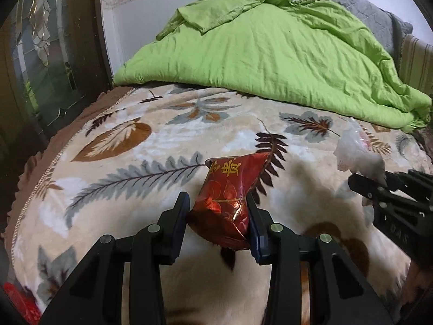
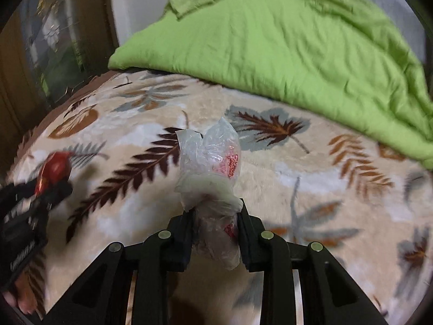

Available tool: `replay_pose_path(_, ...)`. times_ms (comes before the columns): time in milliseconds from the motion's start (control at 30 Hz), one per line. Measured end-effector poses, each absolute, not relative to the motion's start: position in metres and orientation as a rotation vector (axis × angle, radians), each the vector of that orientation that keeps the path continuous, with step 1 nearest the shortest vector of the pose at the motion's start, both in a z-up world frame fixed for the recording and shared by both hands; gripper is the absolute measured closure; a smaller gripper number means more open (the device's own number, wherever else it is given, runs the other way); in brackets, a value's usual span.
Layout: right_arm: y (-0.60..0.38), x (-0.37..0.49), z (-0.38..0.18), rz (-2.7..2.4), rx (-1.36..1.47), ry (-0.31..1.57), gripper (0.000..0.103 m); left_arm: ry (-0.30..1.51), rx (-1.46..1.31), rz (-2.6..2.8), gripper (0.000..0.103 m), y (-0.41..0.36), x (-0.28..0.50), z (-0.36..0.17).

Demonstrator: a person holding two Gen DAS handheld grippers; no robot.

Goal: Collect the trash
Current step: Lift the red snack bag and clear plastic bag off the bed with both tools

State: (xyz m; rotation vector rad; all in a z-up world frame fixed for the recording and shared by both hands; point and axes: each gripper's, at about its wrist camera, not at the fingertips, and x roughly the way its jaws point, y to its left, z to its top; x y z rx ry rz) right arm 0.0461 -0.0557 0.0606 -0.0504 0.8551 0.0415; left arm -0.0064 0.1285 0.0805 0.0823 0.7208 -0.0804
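While lifted above the leaf-print blanket [image 1: 162, 140], left gripper [image 1: 217, 211] clamps a red wrapper [image 1: 230, 187]; at three o'clock, right gripper [image 2: 215, 220] pinches a clear plastic bag [image 2: 209, 162], likely for binning.

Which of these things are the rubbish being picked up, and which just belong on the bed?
Part of the job:
- red wrapper, gripped in the left tool
- clear plastic bag, gripped in the right tool

Just lying about:
- green quilt, bunched at the far end
- leaf-patterned blanket covering the bed
- grey bedding behind the quilt
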Motion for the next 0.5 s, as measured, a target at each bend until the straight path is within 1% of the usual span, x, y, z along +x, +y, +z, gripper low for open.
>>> replay_pose_path(100, -0.046, 0.011, 0.074, 0.013, -0.063, 0.798, 0.073, 0.705, 0.101, -0.087, 0.065, 0.137, -0.042, 0.088)
replay_pose_path(233, -0.031, -0.022, 0.077, 0.007, -0.093, 0.763, 0.073, 0.694, 0.132, -0.085, 0.065, 0.147, -0.084, 0.087)
replay_pose_path(367, -0.016, -0.046, 0.076, 0.013, -0.113, 0.757, 0.073, 0.689, 0.091, -0.049, 0.065, 0.158, -0.087, 0.086)
replay_pose_path(500, 0.000, -0.051, 0.071, 0.016, -0.175, 0.745, 0.073, 0.706, 0.057, -0.016, 0.065, 0.168, -0.080, 0.081)
